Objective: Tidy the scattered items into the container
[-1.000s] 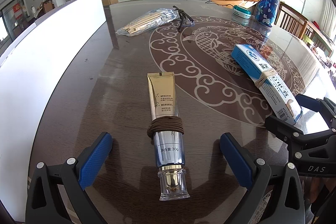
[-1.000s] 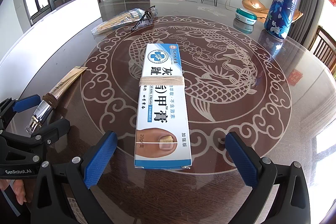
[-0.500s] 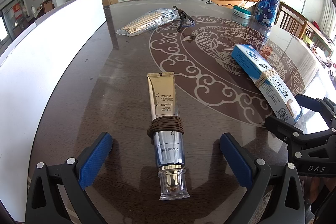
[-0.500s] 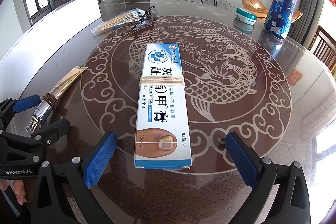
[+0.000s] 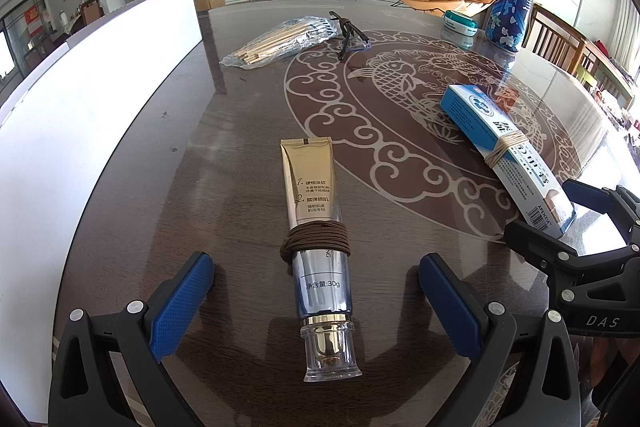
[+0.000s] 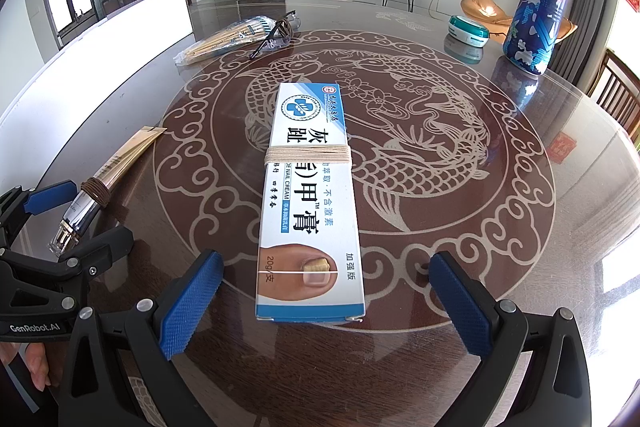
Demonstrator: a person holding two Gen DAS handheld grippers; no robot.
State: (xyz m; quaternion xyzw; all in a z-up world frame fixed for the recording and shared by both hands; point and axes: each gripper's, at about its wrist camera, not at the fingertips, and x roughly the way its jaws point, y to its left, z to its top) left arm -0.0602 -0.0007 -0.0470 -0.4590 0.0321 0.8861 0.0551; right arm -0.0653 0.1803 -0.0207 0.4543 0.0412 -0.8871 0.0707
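A gold and silver cream tube with a brown cord wound round it lies on the table, cap toward me. My left gripper is open, its blue pads on either side of the tube's silver end, not touching. A white and blue nail cream box bound with tan string lies lengthwise. My right gripper is open, its pads flanking the box's near end. The tube also shows in the right wrist view, the box in the left wrist view. A white container wall runs along the left.
A bag of wooden sticks and dark glasses lie at the far side. A blue patterned bottle and a teal and white round case stand far right. The dark table has a fish pattern.
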